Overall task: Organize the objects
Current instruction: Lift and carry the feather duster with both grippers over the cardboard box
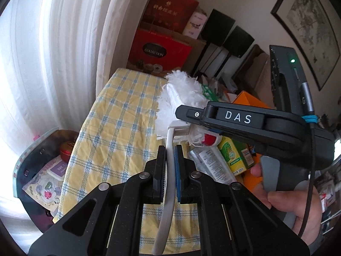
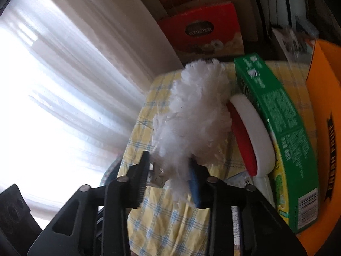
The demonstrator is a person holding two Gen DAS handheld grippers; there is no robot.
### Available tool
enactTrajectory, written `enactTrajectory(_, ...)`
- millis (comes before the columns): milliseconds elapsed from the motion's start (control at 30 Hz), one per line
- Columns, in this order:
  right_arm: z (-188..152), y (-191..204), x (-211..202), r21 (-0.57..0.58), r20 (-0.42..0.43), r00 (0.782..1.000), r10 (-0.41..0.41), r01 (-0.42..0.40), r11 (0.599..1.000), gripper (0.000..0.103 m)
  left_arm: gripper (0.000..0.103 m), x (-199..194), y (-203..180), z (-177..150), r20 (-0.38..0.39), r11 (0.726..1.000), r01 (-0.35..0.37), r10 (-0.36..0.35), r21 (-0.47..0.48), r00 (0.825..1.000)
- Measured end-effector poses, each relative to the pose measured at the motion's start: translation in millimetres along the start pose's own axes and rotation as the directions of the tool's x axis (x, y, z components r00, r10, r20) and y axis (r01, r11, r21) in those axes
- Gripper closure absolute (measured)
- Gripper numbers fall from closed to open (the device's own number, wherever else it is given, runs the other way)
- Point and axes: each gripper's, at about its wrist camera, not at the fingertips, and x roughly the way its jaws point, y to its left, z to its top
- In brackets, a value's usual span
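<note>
Yellow-checked woven cloth (image 1: 119, 115) covers the table under everything. Above it hangs the fluffy white duster head (image 2: 198, 111), its slim curved plastic handle (image 1: 168, 183) clamped in the left gripper (image 1: 169, 170). The right gripper (image 2: 168, 181) straddles the fibres' base, jaws apart; better to close on the rigid white collar than the soft fluff.

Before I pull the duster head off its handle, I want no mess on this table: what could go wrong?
1. The left gripper pinches only the thin white handle, which could slip or twist under a pull.
2. The right gripper straddles loose white fluff, not firm plastic, so it may tear fibres rather than seat a grip.
3. The green box and red-and-white brush lie right beside the duster and could get knocked.
</note>
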Motion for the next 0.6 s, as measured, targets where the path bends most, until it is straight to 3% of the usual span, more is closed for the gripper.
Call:
enactTrajectory(367,15.4,14.1,-49.6,-0.04,0.102,0.995,0.001,0.003,0.999,0.077,0.096,-32.2,-31.5,16.9,0.079,0.998,0.045,-0.049,0.054,0.996)
enactTrajectory(600,16.1,-1.9,-88.3,-0.03,0.161,0.985,-0.056,0.061,0.998,0.077,0.096,-30.0,-68.4,21.0,0.07,0.99,0.089,-0.097,0.108,0.993)
